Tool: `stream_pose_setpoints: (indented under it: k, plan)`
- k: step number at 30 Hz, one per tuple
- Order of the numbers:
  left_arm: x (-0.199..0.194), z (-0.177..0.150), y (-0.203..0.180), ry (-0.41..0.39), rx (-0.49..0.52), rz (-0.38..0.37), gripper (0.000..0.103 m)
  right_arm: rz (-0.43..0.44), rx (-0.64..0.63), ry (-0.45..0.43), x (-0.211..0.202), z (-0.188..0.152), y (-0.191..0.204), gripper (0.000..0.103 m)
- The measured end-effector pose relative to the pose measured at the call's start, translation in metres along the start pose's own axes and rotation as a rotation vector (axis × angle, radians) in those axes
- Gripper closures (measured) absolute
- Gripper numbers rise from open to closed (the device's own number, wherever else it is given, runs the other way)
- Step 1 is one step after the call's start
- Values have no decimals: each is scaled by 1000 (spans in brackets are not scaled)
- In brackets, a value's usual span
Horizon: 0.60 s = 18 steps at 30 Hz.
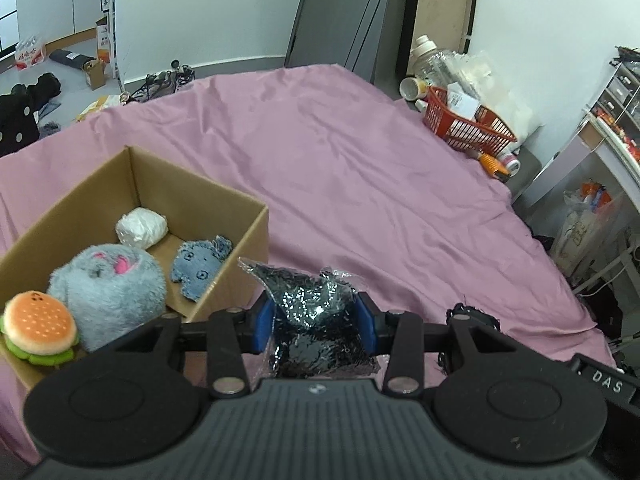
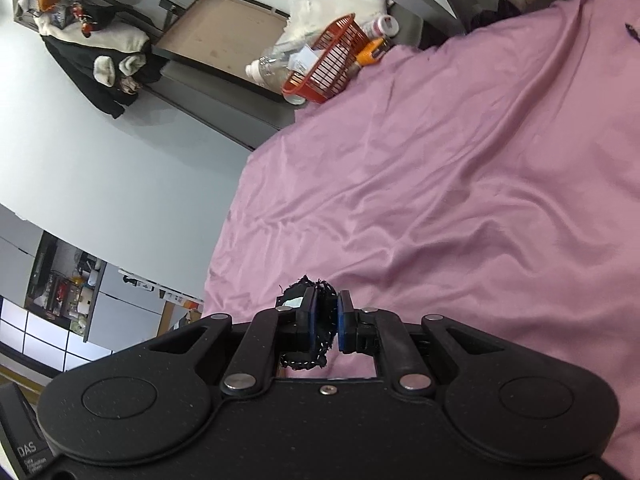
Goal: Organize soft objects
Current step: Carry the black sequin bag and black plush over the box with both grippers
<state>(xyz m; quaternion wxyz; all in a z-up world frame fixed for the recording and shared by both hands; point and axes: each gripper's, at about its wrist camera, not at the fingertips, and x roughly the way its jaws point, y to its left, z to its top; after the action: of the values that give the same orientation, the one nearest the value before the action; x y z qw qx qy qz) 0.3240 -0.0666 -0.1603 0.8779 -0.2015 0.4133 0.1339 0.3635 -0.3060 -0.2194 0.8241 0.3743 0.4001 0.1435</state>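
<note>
My left gripper (image 1: 318, 322) is shut on a clear plastic bag of black shredded stuff (image 1: 316, 300), held above the pink bedsheet (image 1: 360, 168). Just left of it stands an open cardboard box (image 1: 224, 196). Inside the box lie a white bundle (image 1: 141, 227), a blue flat plush (image 1: 198, 266), a grey fluffy plush (image 1: 108, 292) and a burger plush (image 1: 38, 326). In the right wrist view my right gripper (image 2: 325, 320) is shut on a black frayed fabric piece (image 2: 325, 296), raised over the sheet (image 2: 460, 184). That black piece (image 1: 474, 314) also peeks out at the right of the left wrist view.
A red plastic basket (image 1: 464, 122) with bottles and bags sits at the bed's far right corner, and it shows as a red basket (image 2: 328, 64) in the right wrist view too. Shelves and bags stand off the bed's right side. Boxes and clothes lie on the floor beyond.
</note>
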Motion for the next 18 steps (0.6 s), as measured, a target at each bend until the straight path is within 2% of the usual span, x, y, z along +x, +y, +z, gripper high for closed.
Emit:
stream_pose_setpoints:
  k: [18]
  plan:
    - [-49,20,49,-33,-13,-59,61,23,-14,-58,-36,-26,21,93]
